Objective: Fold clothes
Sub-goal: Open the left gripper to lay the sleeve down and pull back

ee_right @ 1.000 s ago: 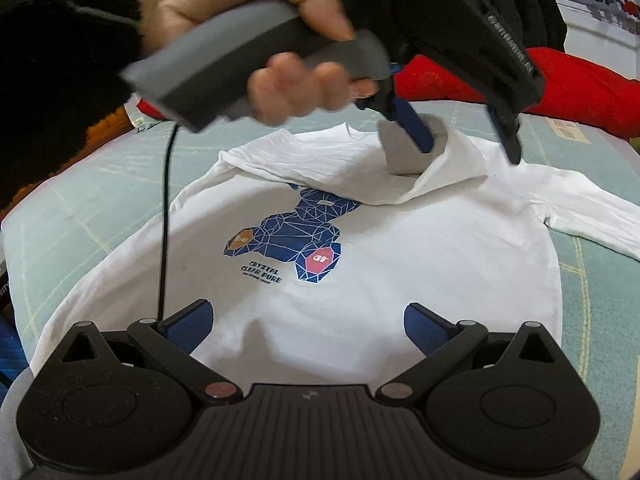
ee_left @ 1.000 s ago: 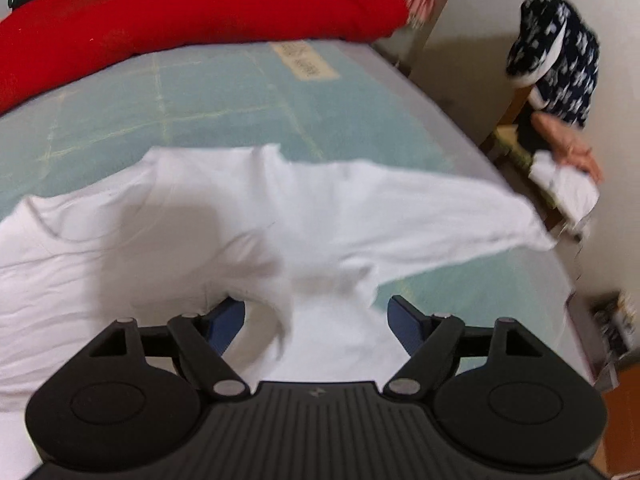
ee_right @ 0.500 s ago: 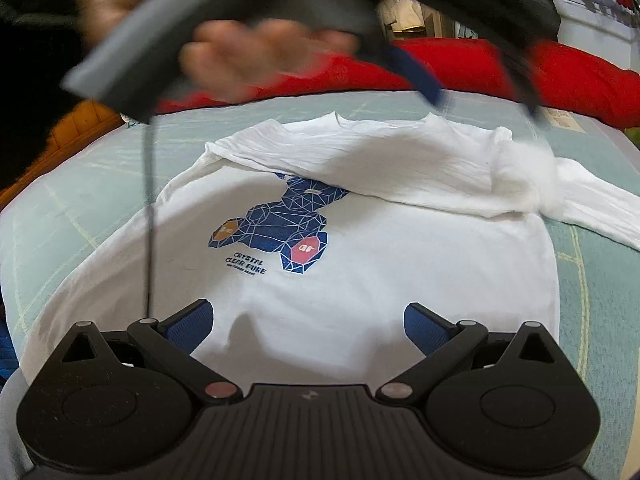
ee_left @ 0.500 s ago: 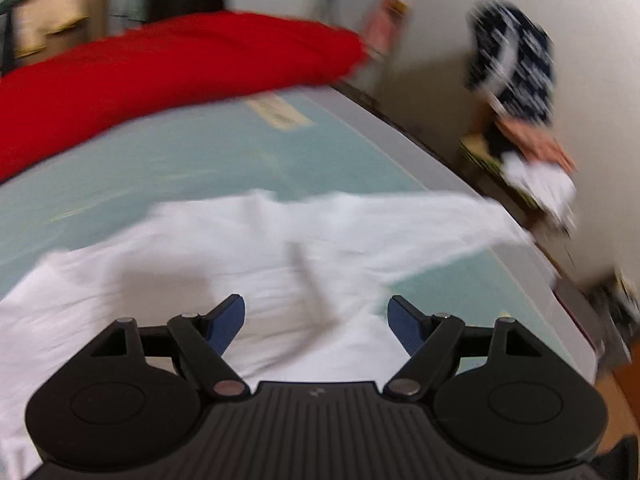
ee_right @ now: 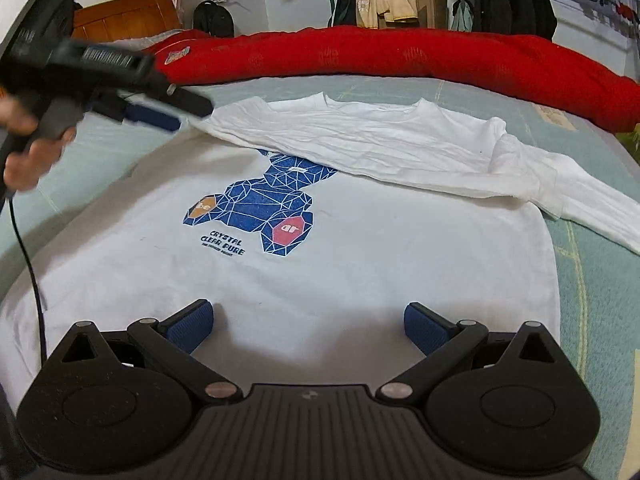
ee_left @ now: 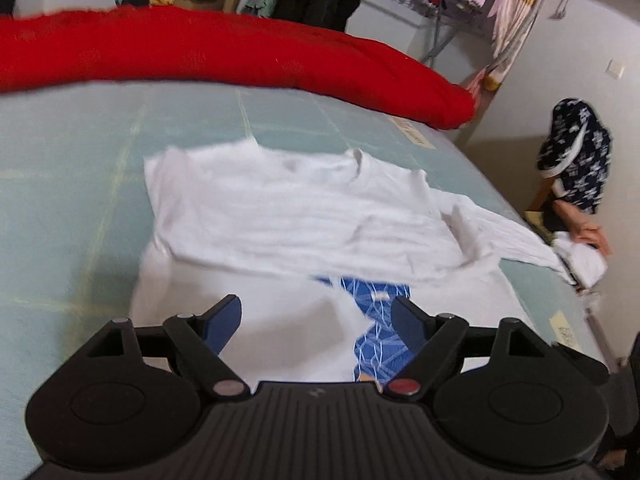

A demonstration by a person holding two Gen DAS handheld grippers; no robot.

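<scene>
1. While the white long-sleeved shirt (ee_right: pixel 360 264) lies flat on the pale green bed (ee_right: pixel 596 280), print side up, its top part is covered by a sleeve folded across the chest; the blue bear print (ee_right: pixel 256 204) shows just below that fold.
2. The other sleeve (ee_right: pixel 580 200) runs off to the right, toward the bed's right edge, still spread out.
3. Left hand-held gripper (ee_left: pixel 316 320): jaws apart, nothing between the blue pads; they have just been opening a little; in its own view it sits over the near part of the shirt, above the print.
4. In the right wrist view the same left hand-held gripper is up at far left, held by a hand (ee_right: pixel 28 152), clear of the cloth, tips near the shirt's left shoulder; black cable (ee_right: pixel 28 264) hangs from it.
5. Right hand-held gripper (ee_right: pixel 308 326): jaws wide apart, empty, over the shirt's near hem; whether it touches the cloth I cannot tell.
6. Red blanket (ee_right: pixel 400 56) is bunched along the far side of the bed; dark jackets (ee_right: pixel 512 0) hang behind it.
7. Left wrist view is blurred.
</scene>
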